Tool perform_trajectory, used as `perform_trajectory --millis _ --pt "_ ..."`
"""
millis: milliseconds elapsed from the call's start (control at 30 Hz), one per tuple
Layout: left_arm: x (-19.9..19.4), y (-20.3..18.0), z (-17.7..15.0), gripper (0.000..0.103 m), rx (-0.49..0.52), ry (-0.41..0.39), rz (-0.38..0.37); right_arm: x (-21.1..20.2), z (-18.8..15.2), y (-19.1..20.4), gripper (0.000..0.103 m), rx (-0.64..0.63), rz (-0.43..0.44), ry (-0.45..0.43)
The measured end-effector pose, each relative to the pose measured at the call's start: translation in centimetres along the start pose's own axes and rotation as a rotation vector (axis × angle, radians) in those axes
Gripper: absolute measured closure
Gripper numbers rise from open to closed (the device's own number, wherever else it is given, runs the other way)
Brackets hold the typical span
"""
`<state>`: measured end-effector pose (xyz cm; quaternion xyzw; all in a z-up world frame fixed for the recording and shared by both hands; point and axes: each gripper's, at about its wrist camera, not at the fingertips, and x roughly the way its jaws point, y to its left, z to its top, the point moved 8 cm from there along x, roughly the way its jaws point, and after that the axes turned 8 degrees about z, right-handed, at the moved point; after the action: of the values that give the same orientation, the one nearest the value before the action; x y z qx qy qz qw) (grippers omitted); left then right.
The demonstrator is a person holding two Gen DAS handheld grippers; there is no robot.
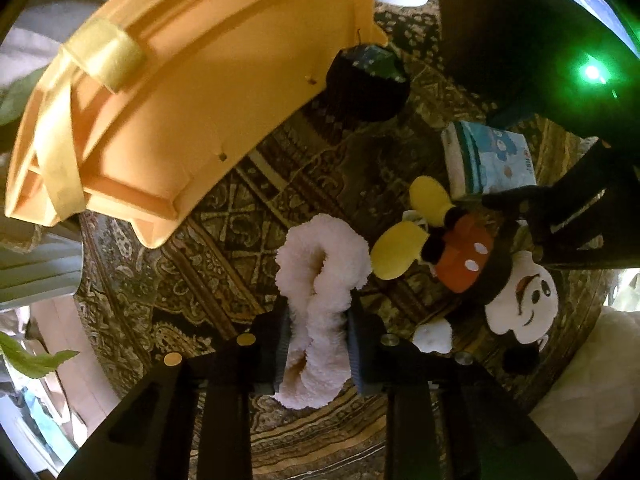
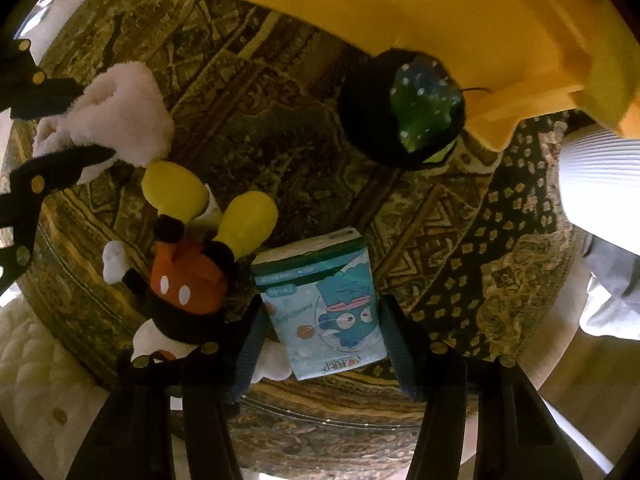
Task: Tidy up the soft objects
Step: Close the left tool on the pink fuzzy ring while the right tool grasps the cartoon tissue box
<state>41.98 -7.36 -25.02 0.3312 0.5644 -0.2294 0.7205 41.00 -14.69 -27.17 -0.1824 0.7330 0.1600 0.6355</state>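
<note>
My left gripper (image 1: 318, 344) is shut on a fluffy white scrunchie (image 1: 320, 272), its jaws pressing both sides; it also shows in the right wrist view (image 2: 120, 116) at the left. My right gripper (image 2: 322, 344) is open, its fingers standing on either side of a blue cartoon tissue pack (image 2: 324, 312), which also shows in the left wrist view (image 1: 488, 158). A Mickey Mouse plush (image 1: 472, 264) lies on the rug between the two; it also shows in the right wrist view (image 2: 188, 264). A dark round soft object with a green dotted patch (image 2: 404, 112) lies by the yellow bin.
A yellow plastic bin (image 1: 160, 92) stands on the patterned rug (image 1: 224, 216), also at the top of the right wrist view (image 2: 440, 8). A white cushion (image 2: 36, 376) lies at the lower left. A white ribbed object (image 2: 596, 164) stands at the right.
</note>
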Motion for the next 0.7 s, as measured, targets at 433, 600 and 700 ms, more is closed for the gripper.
perform_trajectory --millis 433,600,700 --pt "-4.7 0.1 1.1 0.078 -0.031 -0.141 0.059 -6.7 0.3 0.3 0.046 -0.021 -0.107 -0.185" --pt "-6.6 0.4 2.0 0.079 -0.045 -0.216 0.099 -9.0 0.0 1.6 0.046 -0.020 -0.134 -0.254" --pt "-7.7 0.6 2.2 0.079 -0.058 -0.252 0.112 -9.8 0.3 1.6 0.046 -0.025 -0.153 -0.300"
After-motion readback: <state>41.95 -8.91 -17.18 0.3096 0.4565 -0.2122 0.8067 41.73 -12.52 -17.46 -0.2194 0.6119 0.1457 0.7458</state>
